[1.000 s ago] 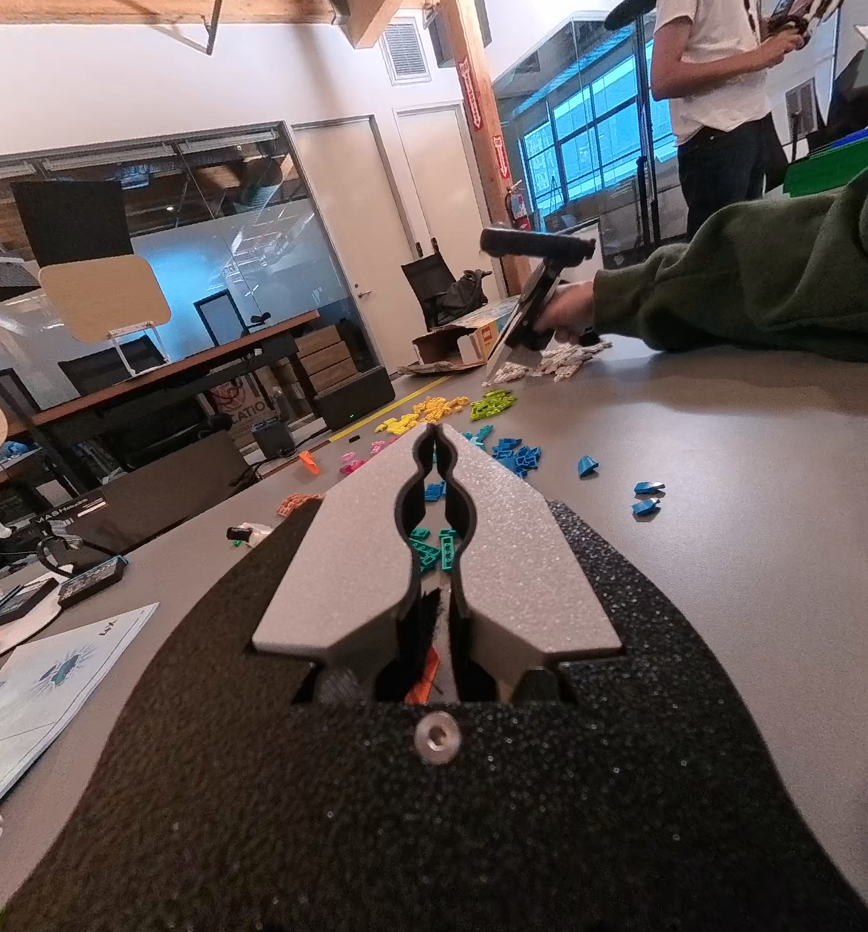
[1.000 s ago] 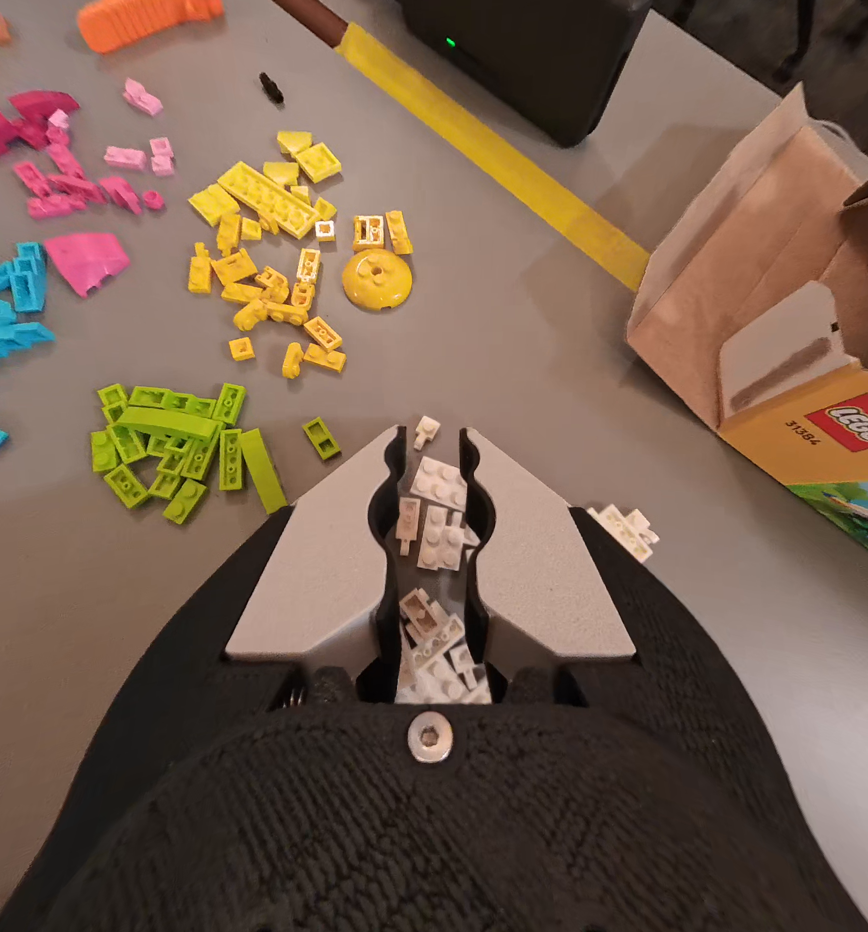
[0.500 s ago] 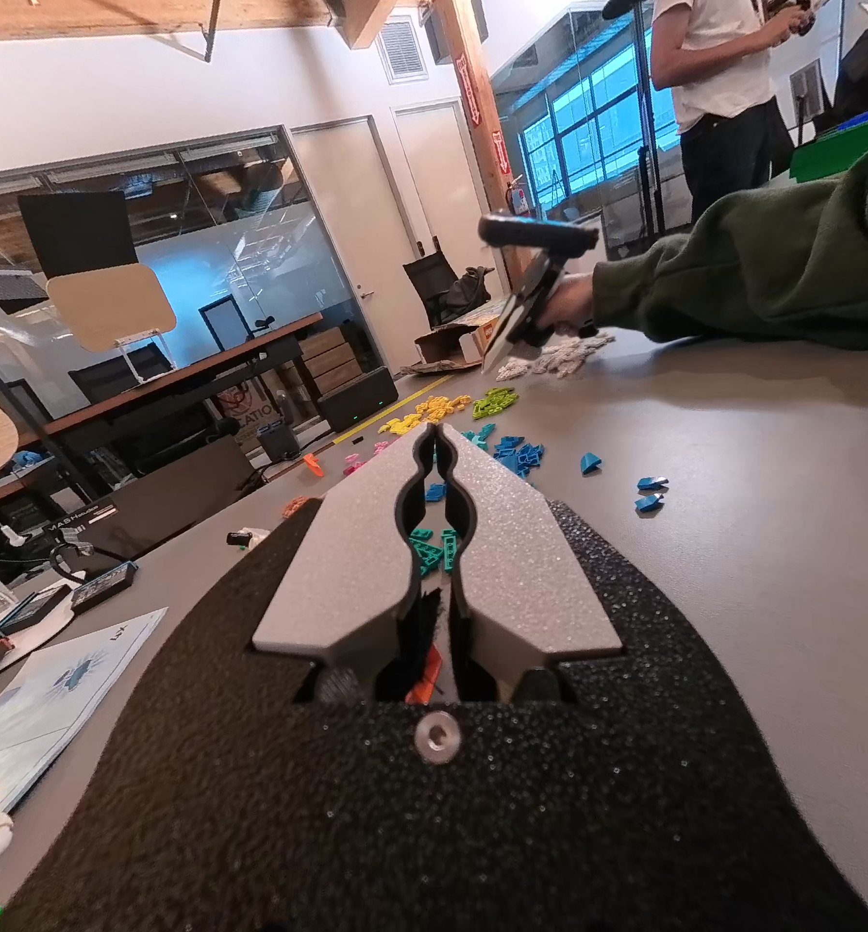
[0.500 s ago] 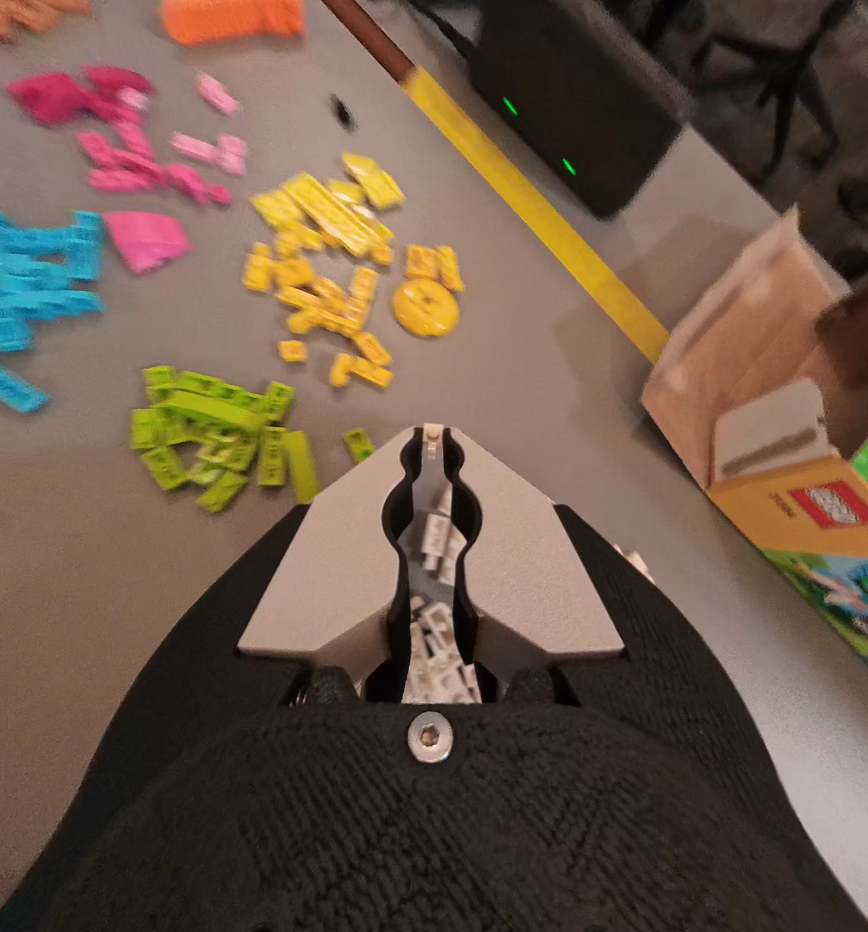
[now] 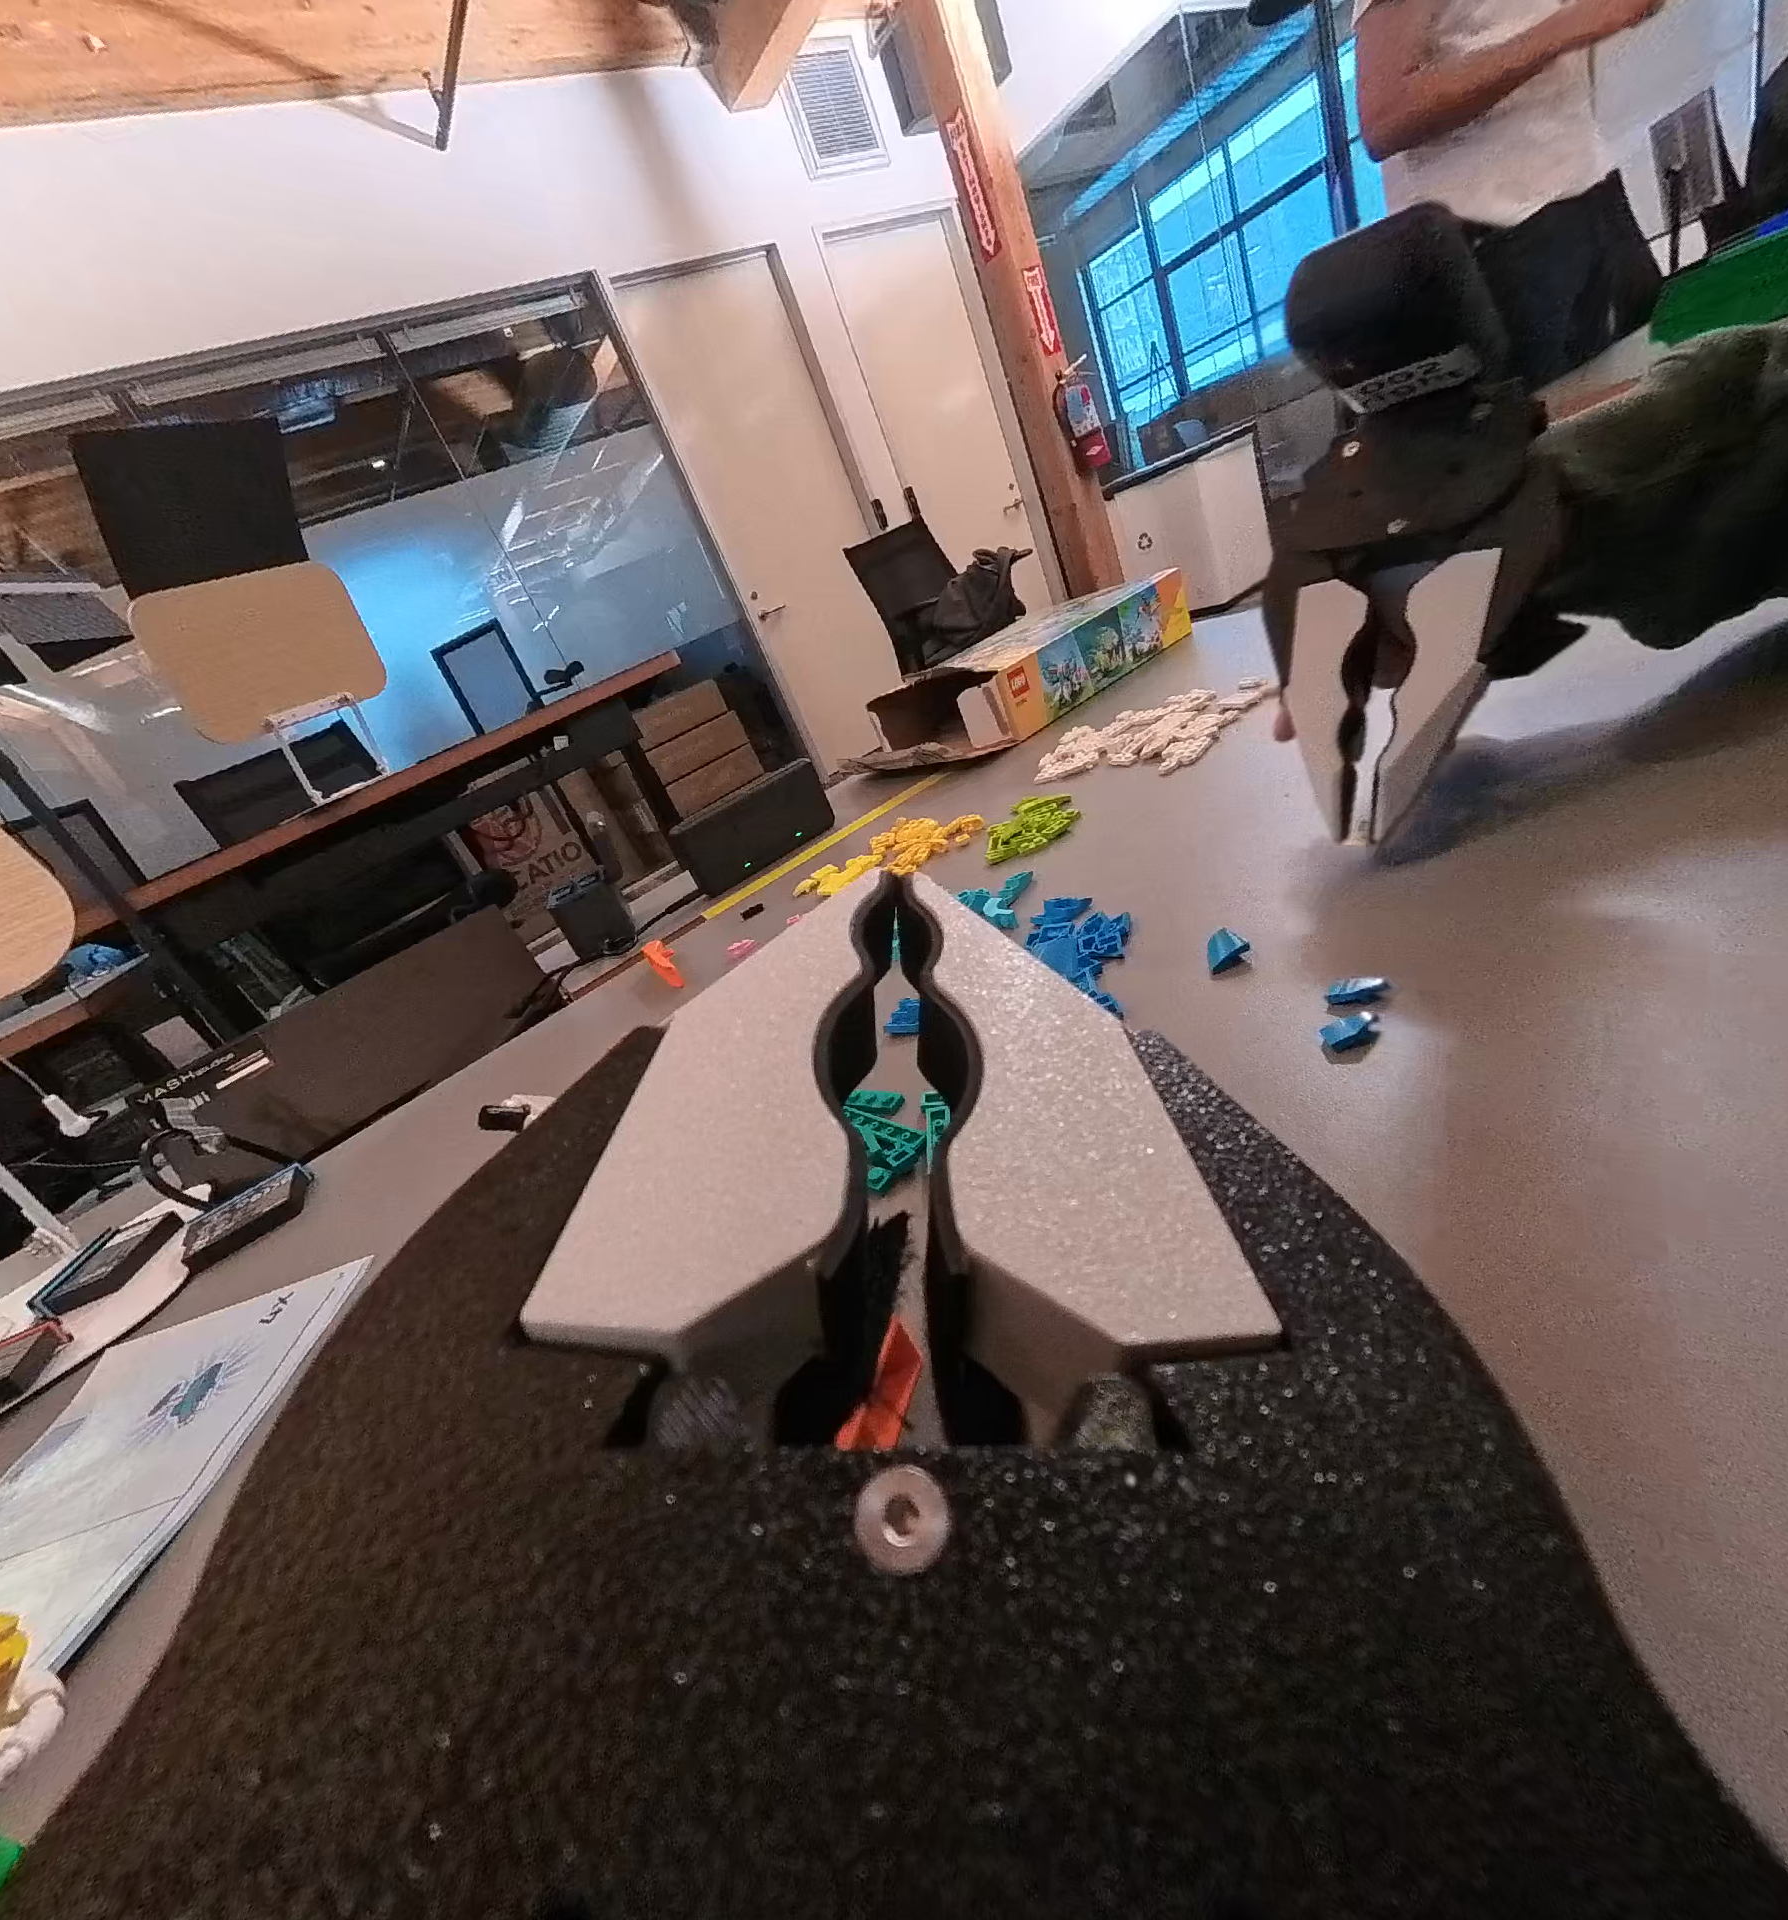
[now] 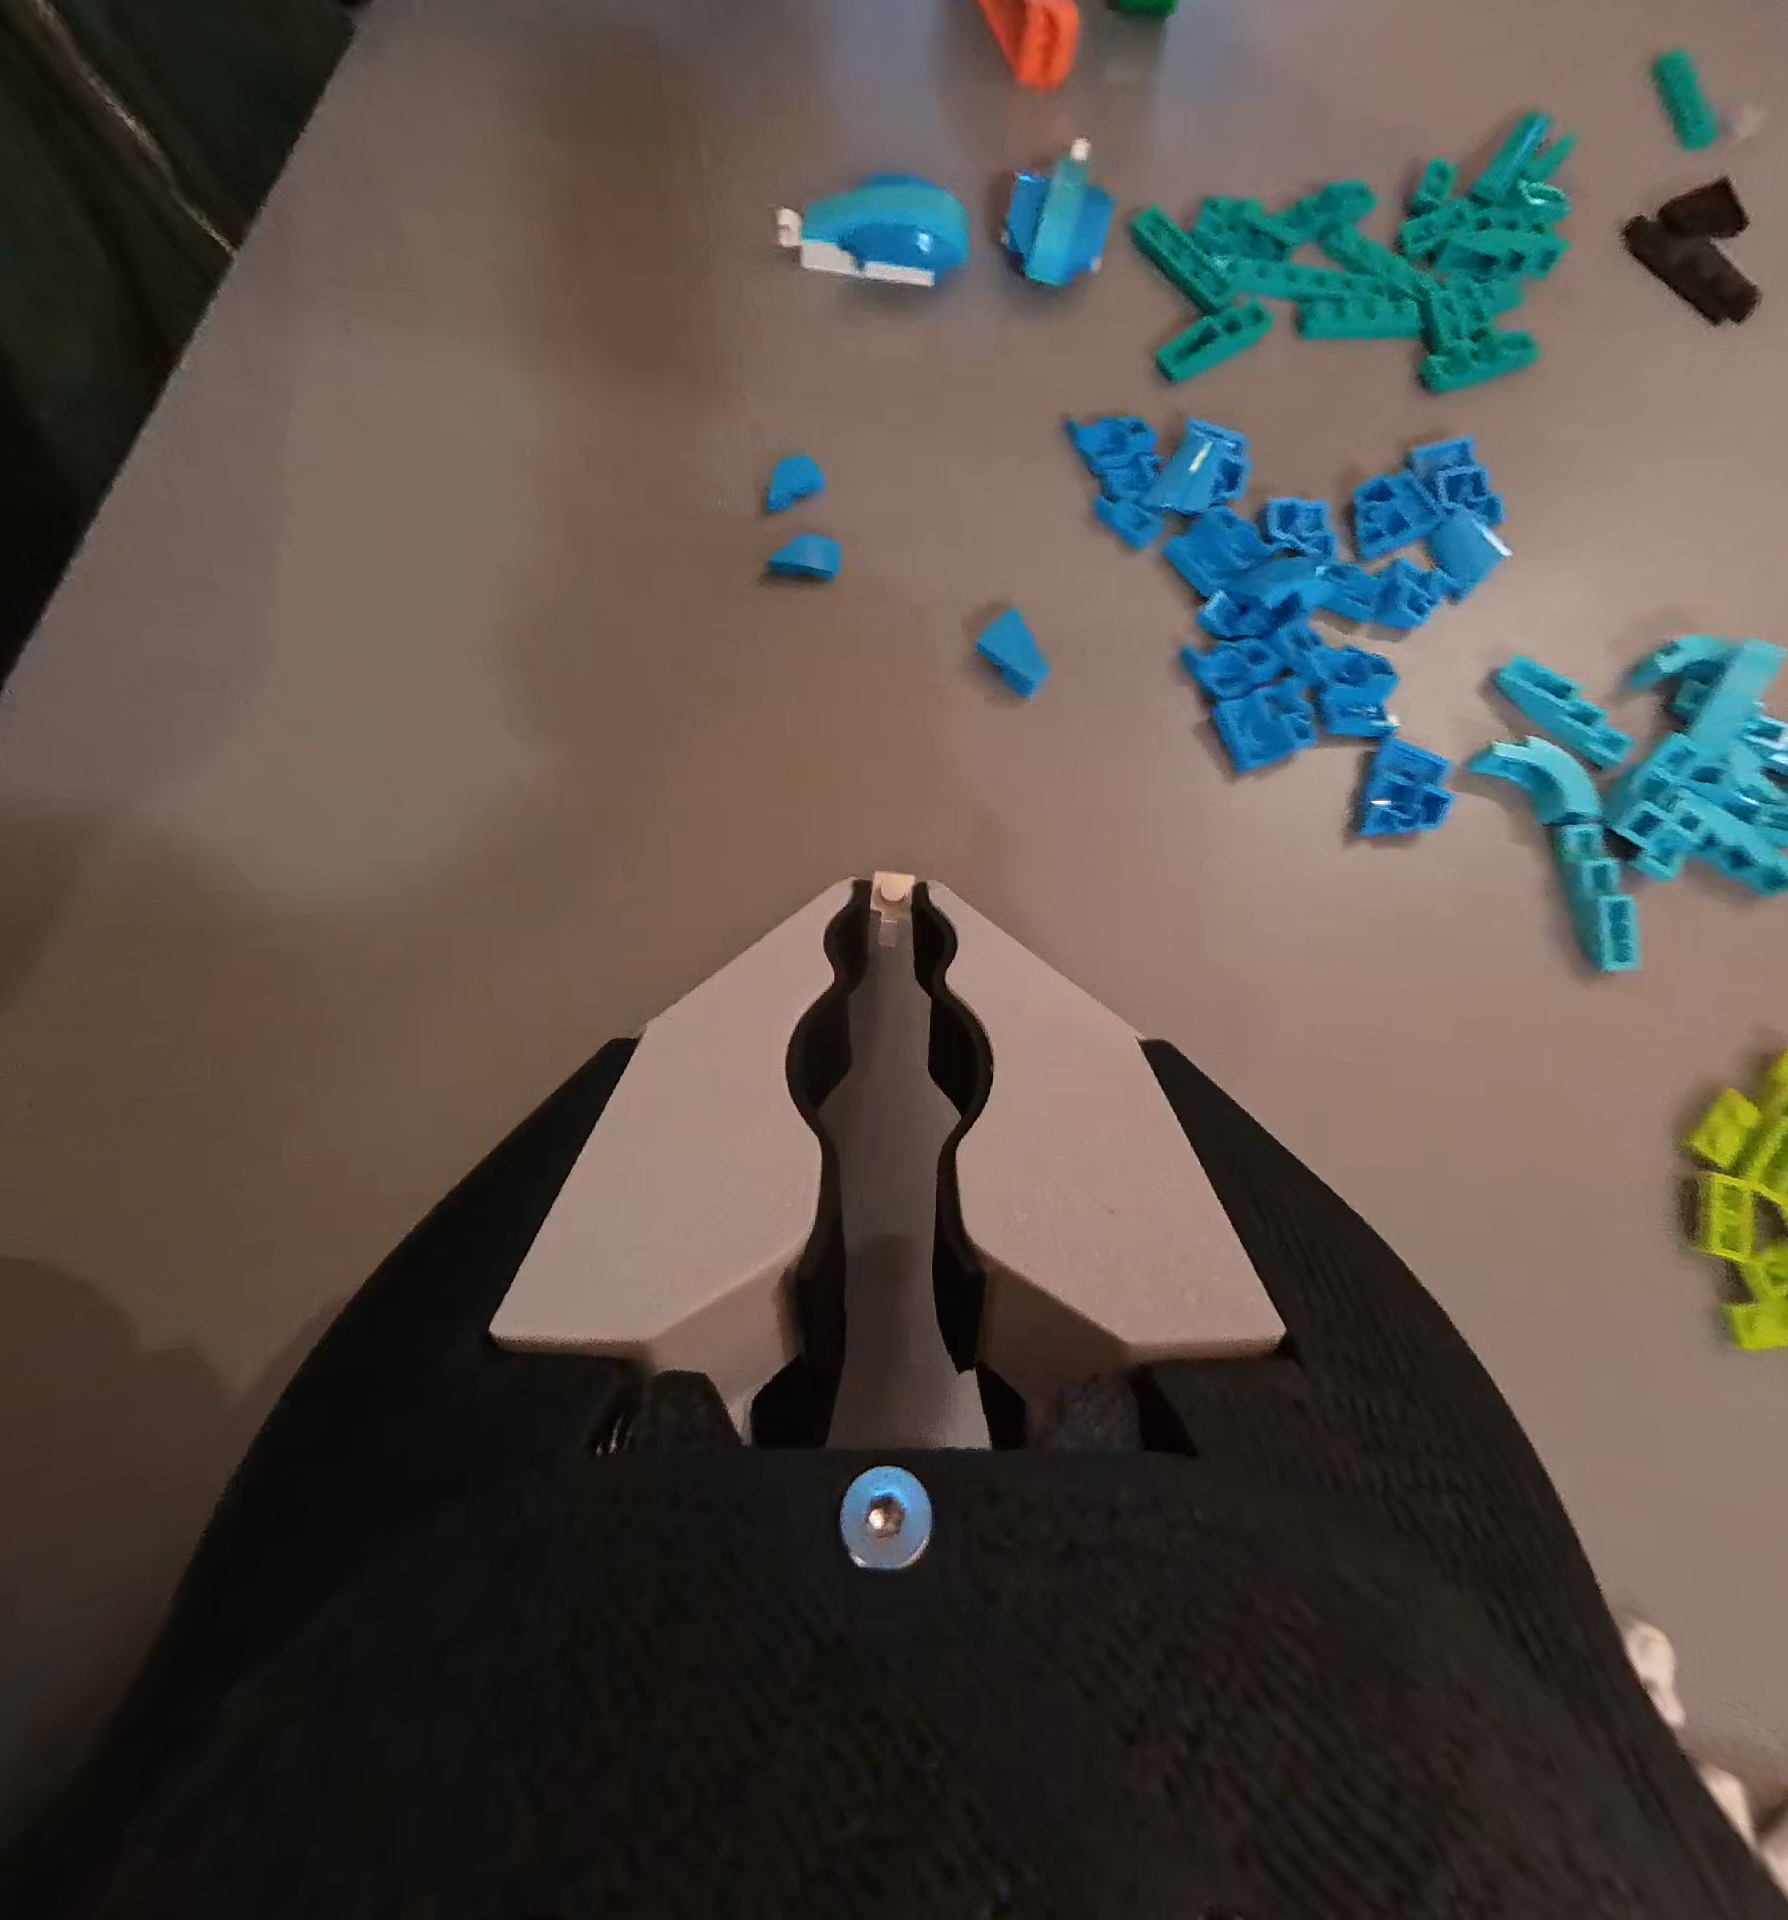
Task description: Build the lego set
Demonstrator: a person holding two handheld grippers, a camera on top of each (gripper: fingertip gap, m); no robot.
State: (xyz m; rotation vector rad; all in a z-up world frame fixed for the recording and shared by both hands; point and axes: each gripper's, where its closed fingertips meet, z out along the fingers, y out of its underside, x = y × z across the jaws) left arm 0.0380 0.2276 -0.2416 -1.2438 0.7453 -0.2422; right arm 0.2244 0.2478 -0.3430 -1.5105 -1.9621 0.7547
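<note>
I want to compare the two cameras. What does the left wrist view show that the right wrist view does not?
Only the left wrist view shows the closed left gripper, the instruction booklet, the set's box and the white pile.

Only the right wrist view shows the small white piece pinched in the right gripper.

Both show the grey table, blue pile and lime pile.
</note>
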